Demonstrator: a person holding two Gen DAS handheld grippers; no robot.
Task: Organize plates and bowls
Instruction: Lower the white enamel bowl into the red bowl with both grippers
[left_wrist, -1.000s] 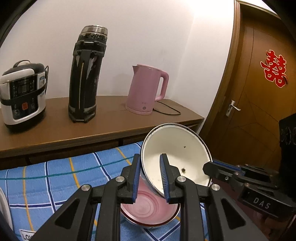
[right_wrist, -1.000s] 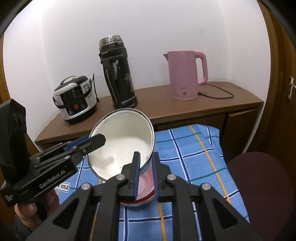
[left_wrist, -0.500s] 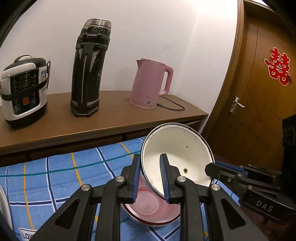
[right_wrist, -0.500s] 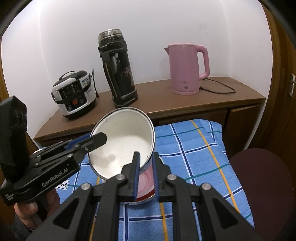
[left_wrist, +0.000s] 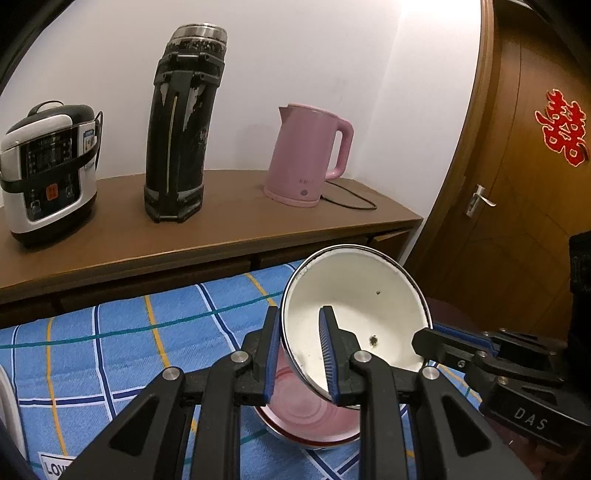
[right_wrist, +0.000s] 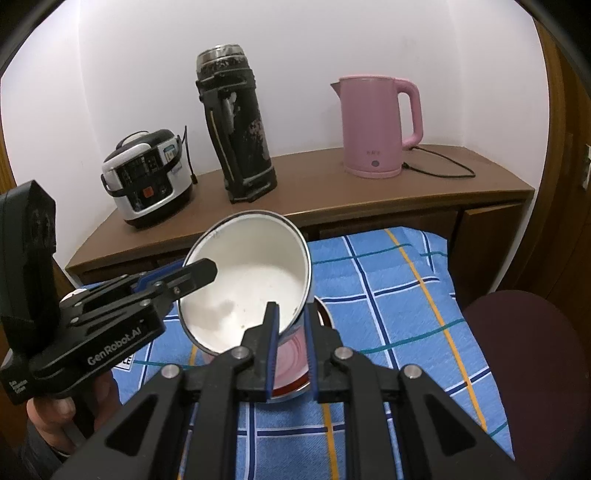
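A white enamel bowl (left_wrist: 354, 314) tilts above a pink bowl (left_wrist: 310, 410) on the blue checked cloth (left_wrist: 110, 339), hiding much of the pink bowl's rim. Left gripper (left_wrist: 299, 354) fingers clamp the white bowl's rim at 9 o'clock; right gripper (right_wrist: 291, 343) fingers clamp it at 3 o'clock. Only dark specks lie inside. The pair sits as it did a second earlier; the kettle (left_wrist: 306, 155) appears slightly further right.

Only a slight shift
The tilted white bowl (left_wrist: 354, 295), carried by the left gripper (left_wrist: 299, 312) and right gripper (right_wrist: 291, 308), now sits marginally lower against the desk (left_wrist: 221, 229) edge.
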